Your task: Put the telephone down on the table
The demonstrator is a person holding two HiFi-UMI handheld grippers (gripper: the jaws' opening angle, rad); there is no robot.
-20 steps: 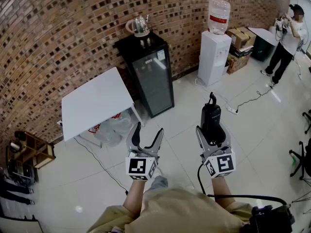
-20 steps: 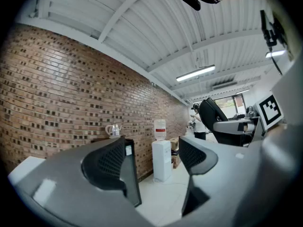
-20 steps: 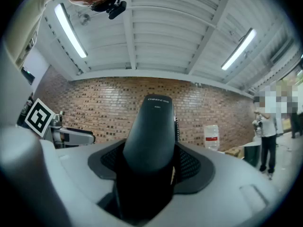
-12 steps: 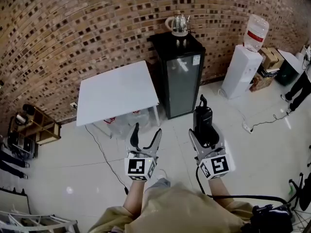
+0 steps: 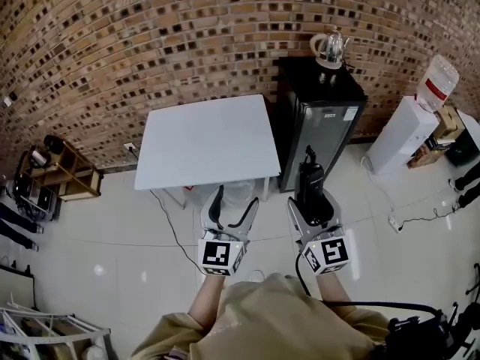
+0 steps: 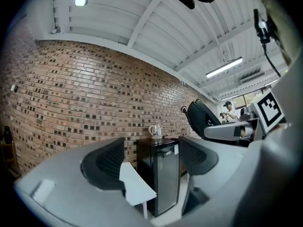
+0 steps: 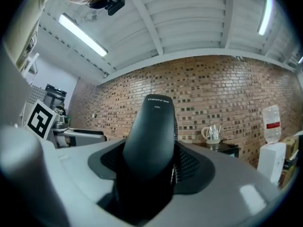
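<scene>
1. Telephone: a black handset standing upright with its short antenna stub on top. Its lower part sits down between the jaws of the right gripper, and its upper half rises clear above the pads. It is in the air over the tiled floor, not yet over any surface.
2. Right gripper: the jaws are drawn in narrow and clamped on the handset, with a ribbed pad pressing each flank. The right gripper view shows the handset filling the gap.
3. Left gripper: the jaws stand wide apart with nothing between them. Only the far table corner and the cabinet show through the gap. It is level with the right gripper, just beside it and apart from it.
4. Table: its white top is bare. It lies ahead of the handset and a little to the left, against the brick wall. A black cabinet with a kettle on top stands beside the table on the right.
5. Step in hand, as I judge it: the carry toward the table, with the putting down not begun.
6. Next move likely calls for:
   - bringing the handset forward and left until it is over the tabletop;
   - lowering it until it rests there;
   - only then parting the jaws.
   The grip is low on a tall handset, so tipping on release is worth watching.
</scene>
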